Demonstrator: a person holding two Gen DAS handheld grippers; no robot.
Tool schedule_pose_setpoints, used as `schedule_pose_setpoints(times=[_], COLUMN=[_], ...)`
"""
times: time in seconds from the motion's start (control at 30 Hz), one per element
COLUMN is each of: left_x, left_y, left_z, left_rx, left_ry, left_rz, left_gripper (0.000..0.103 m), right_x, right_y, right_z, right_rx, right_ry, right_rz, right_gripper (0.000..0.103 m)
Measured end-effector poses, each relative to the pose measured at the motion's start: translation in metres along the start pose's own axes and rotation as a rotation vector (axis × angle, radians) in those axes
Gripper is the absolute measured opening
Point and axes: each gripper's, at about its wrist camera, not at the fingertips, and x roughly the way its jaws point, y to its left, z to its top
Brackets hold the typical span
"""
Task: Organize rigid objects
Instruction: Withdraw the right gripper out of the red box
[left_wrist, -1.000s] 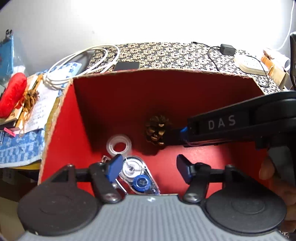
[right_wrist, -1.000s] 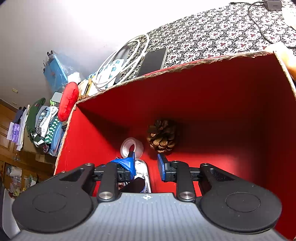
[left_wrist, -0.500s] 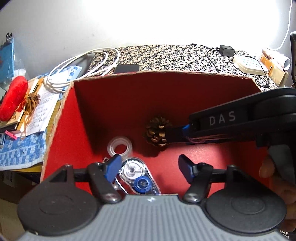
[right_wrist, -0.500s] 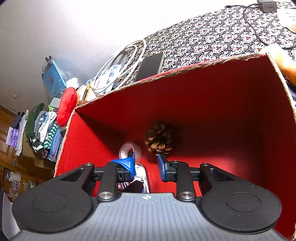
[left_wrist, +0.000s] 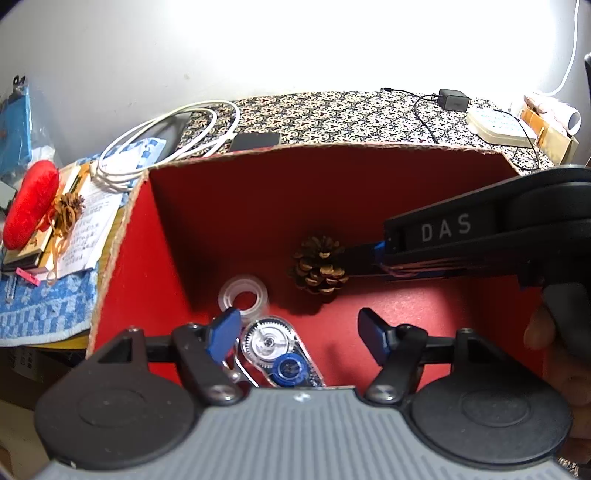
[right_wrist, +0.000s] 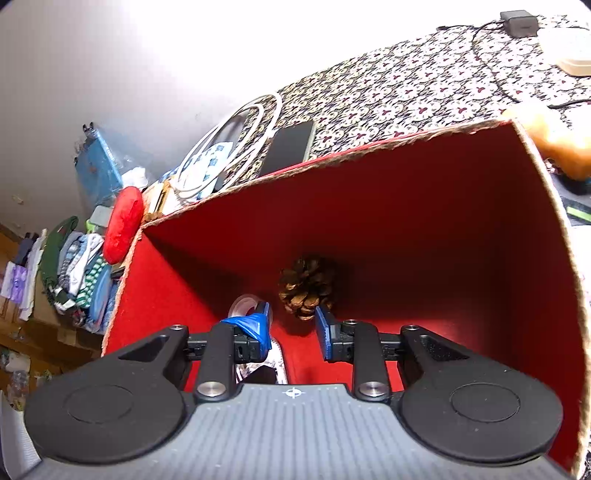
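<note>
A red-lined cardboard box (left_wrist: 166, 236) (right_wrist: 424, 221) holds a brown pine cone (left_wrist: 320, 266) (right_wrist: 307, 287), a clear tape roll (left_wrist: 242, 296) (right_wrist: 244, 305) and a correction tape dispenser (left_wrist: 280, 352) with a blue wheel. My left gripper (left_wrist: 297, 332) is open and empty above the dispenser. My right gripper (right_wrist: 291, 326) is open and empty inside the box, just short of the pine cone. In the left wrist view the right gripper's fingers (left_wrist: 364, 254) reach in from the right beside the cone.
Beyond the box, a patterned tablecloth (left_wrist: 332, 114) carries a black phone (left_wrist: 255, 141), a coiled white cable (left_wrist: 166, 144), a charger (left_wrist: 453, 99) and a white device (left_wrist: 496, 125). At the left lie a red cushion (left_wrist: 31, 203), papers, another pine cone (left_wrist: 68, 203) and a blue towel (left_wrist: 33, 306).
Both grippers have pulled back and up a little from the box floor. The pine cone sits still on the floor, and both grippers stay open.
</note>
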Motion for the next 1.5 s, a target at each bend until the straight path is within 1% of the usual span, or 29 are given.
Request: schedule_pose_setpoints(times=[0.23, 0.33, 0.5, 0.73, 0.9, 0.93, 1.03, 1.23, 1.5], left_x=[-0.01, -0.021, -0.039, -0.067, -0.089, -0.092, -0.103, -0.116, -0.119], left_y=[0.004, 0.004, 0.006, 0.003, -0.001, -0.002, -0.002, -0.006, -0.009], left_z=[-0.002, -0.003, -0.007, -0.016, -0.023, -0.025, -0.032, -0.044, -0.061], left_rx=[-0.013, -0.006, -0.014, -0.016, -0.027, -0.031, -0.049, -0.076, -0.112], left_ry=[-0.018, -0.04, -0.055, -0.078, -0.095, -0.096, -0.102, -0.094, -0.05], left_rz=[0.01, 0.048, 0.081, 0.121, 0.153, 0.16, 0.164, 0.172, 0.187], left_gripper=[0.074, 0.075, 0.077, 0.079, 0.081, 0.082, 0.094, 0.094, 0.094], right_x=[-0.018, -0.029, -0.049, -0.08, -0.099, -0.103, -0.114, -0.127, -0.131], right_y=[0.013, 0.013, 0.018, 0.023, 0.027, 0.027, 0.03, 0.033, 0.026], right_z=[-0.012, -0.019, -0.029, -0.043, -0.056, -0.058, -0.065, -0.08, -0.095], right_rx=[-0.099, -0.108, -0.134, -0.156, -0.183, -0.185, -0.2, -0.23, -0.265], right_ry=[-0.101, -0.134, -0.185, -0.242, -0.263, -0.267, -0.28, -0.275, -0.256], right_rz=[-0.107, -0.109, -0.128, -0.124, -0.111, -0.104, -0.084, -0.039, -0.014], right_gripper=[0.01, 0.01, 0.011, 0.012, 0.012, 0.013, 0.013, 0.014, 0.015])
